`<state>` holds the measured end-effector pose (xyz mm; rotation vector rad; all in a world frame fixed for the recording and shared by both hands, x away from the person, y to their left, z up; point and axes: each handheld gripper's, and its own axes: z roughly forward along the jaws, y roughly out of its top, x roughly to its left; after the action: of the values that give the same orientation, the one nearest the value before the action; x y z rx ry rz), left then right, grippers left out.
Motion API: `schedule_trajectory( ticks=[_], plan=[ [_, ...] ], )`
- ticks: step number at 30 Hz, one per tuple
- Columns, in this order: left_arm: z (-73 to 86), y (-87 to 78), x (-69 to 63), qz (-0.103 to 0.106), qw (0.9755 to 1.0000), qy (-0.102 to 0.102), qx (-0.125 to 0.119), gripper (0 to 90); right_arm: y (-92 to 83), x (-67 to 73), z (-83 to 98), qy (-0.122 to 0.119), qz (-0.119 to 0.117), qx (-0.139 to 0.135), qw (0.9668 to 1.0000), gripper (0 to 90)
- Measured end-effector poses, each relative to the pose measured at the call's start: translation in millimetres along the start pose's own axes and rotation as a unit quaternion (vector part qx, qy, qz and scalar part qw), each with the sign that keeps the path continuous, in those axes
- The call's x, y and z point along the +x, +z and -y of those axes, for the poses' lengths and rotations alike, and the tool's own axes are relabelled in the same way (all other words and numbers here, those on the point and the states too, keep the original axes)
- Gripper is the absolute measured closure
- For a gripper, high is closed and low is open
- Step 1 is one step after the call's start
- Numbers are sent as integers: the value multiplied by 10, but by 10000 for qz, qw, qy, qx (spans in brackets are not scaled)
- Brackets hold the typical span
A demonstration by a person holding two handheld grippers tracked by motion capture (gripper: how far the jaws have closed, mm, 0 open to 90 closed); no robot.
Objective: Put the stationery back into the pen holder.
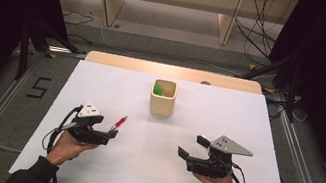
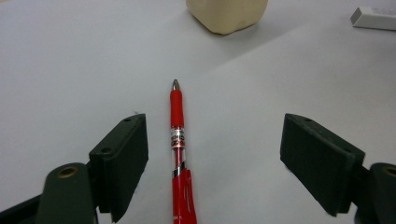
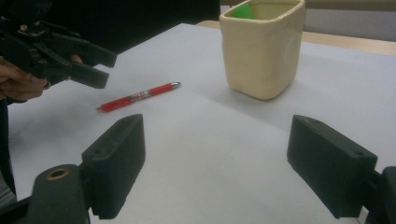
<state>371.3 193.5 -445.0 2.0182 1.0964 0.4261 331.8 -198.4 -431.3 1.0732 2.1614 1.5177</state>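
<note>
Red pen [image 2: 178, 140] lies flat on the white table [image 1: 100, 90] between your left gripper's [image 2: 215, 163] wide-open jaws, near the cream cup [image 1: 163, 97]; lower squarely, then close gently on its barrel.

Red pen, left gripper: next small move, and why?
Probably ease the left gripper forward and down, then close on the red pen. Its jaws stand open on either side of the pen, which lies flat on the white table, ungripped and pointing toward the cream cup.
</note>
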Motion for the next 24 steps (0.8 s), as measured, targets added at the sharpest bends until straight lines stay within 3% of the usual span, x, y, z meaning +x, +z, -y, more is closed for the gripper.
schedule_trajectory(
  ticks=[14, 24],
  plan=[
    [-14, 69, 11, -7, 9989, 4, 463, 233, -159, 33, 167, -27, 148, -2, 9999, 189],
    [-18, 105, 26, -43, 9981, -32, 614, 236, -212, 48, 217, -28, 189, 24, 9998, 188]
  ],
)
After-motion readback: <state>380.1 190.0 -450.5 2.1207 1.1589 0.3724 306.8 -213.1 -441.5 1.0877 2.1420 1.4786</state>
